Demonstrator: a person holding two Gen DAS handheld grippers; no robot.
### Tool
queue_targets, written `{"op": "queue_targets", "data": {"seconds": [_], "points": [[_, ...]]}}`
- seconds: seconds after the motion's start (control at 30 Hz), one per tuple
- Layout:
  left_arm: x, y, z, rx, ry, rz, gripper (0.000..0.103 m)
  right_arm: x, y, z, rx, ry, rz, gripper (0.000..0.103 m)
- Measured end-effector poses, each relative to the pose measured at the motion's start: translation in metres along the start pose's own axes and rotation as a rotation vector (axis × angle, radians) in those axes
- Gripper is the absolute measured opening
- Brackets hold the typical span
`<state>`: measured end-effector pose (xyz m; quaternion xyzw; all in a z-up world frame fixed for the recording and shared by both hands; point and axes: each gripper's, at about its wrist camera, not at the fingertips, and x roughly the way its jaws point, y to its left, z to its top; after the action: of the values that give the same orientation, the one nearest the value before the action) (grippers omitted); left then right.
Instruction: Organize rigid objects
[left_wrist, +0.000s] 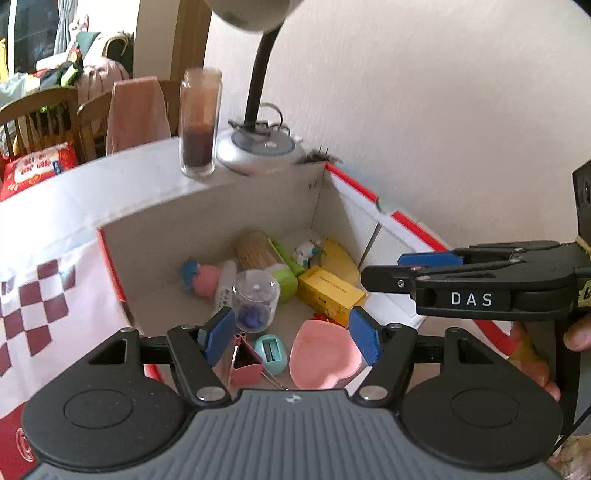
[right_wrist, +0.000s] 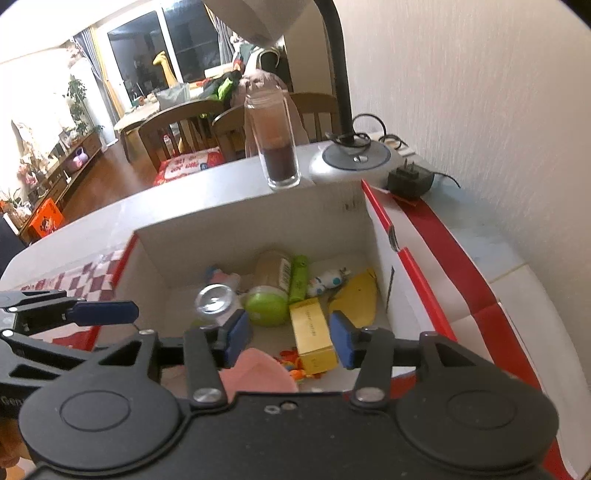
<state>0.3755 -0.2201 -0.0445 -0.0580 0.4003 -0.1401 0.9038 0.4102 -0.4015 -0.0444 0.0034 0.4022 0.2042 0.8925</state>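
Left tongs (left_wrist: 291, 334) stand open and empty above the near end of the cardboard box (left_wrist: 207, 206). Right tongs (right_wrist: 290, 334) likewise stand parted, gripping nothing, poised over the same box.

The task's things lie gathered on the box floor: a pink heart-shaped dish (left_wrist: 325, 354), yellow carton (left_wrist: 330, 293), clear lidded jar (left_wrist: 256, 301), teal sharpener (left_wrist: 271, 352) and pink binder clip (left_wrist: 245, 363), evidently collected there for containment.

Beyond the far wall, at the tabletop's back edge, stand a tall glass (left_wrist: 199, 125) and lamp base (left_wrist: 262, 149).
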Motion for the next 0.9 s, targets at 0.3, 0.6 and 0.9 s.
{"op": "queue_targets", "data": {"seconds": [0.3, 0.6, 0.9], "points": [[-0.055, 0.016, -0.011, 0.018, -0.1, -0.002, 0.068, -0.034, 0.038, -0.01, -0.001, -0.063, -0.003, 0.064], [-0.1, 0.031, -0.033, 0.031, -0.141, -0.018, 0.074, -0.059, 0.075, -0.026, -0.004, -0.115, 0.004, 0.078], [-0.132, 0.04, -0.05, 0.032, -0.172, -0.035, 0.083, -0.084, 0.1, -0.047, -0.01, -0.169, 0.015, 0.096]]}}
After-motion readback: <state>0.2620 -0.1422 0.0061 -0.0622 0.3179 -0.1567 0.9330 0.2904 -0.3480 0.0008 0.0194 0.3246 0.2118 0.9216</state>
